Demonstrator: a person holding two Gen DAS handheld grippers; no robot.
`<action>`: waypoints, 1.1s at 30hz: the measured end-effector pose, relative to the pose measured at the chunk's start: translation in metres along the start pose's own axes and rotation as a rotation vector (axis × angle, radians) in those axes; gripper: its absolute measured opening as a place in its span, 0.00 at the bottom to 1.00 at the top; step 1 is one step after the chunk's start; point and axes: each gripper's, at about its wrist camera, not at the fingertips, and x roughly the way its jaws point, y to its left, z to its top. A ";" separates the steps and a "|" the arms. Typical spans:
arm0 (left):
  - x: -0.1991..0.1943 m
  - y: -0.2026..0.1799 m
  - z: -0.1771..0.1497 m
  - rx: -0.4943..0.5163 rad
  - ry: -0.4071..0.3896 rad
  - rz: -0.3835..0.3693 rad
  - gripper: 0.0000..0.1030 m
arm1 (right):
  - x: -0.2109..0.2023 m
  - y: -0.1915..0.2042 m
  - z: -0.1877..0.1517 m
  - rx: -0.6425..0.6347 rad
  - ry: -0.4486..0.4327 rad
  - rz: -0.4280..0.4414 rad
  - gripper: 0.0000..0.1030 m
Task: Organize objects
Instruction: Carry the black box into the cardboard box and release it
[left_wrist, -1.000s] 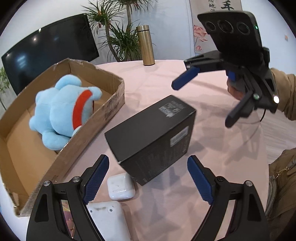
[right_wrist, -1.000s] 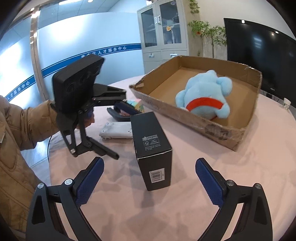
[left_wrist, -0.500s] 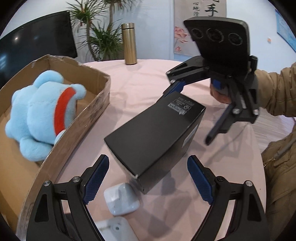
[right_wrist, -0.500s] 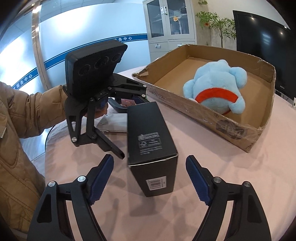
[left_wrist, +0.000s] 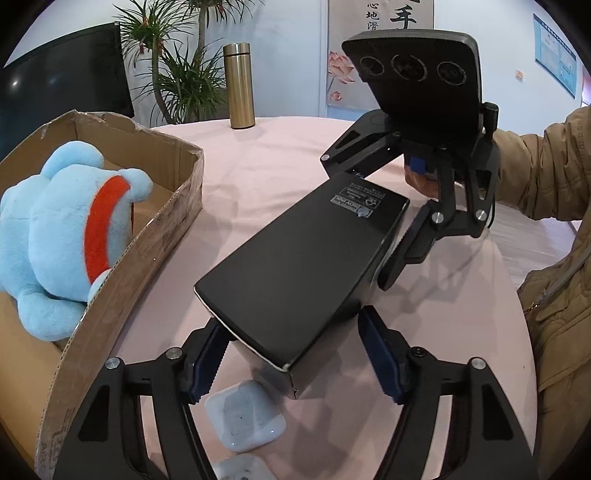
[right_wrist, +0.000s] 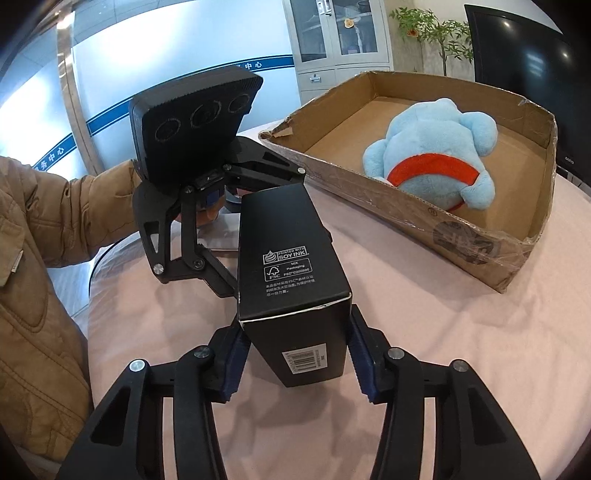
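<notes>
A long black box (left_wrist: 306, 258) lies on the pink table, also in the right wrist view (right_wrist: 291, 273). My left gripper (left_wrist: 295, 363) straddles one end of it; the left pad touches the box, the right pad stands a little off. My right gripper (right_wrist: 295, 358) straddles the other end, both blue pads against its sides. A blue plush with a red collar (left_wrist: 62, 236) lies in the open cardboard box (left_wrist: 162, 229), also seen in the right wrist view (right_wrist: 436, 162).
A white earbud case (left_wrist: 245, 421) and another white item (left_wrist: 243, 469) lie under my left gripper. A gold flask (left_wrist: 241, 85) stands at the table's far side, with plants behind it. The person's jacket sleeve (left_wrist: 543, 177) is on the right.
Both grippers have moved in onto the ends of the black box and narrowed; the right one has closed against its sides. The box has not visibly left the table.
</notes>
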 end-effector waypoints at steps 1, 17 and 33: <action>0.000 0.000 0.000 -0.001 -0.002 -0.003 0.66 | 0.000 0.000 0.000 0.001 0.000 0.001 0.46; -0.027 -0.003 0.009 -0.018 -0.073 0.031 0.64 | -0.018 -0.005 0.016 0.007 -0.045 0.010 0.45; -0.148 0.084 -0.002 -0.171 -0.208 0.291 0.67 | 0.019 -0.013 0.181 -0.222 -0.071 0.033 0.46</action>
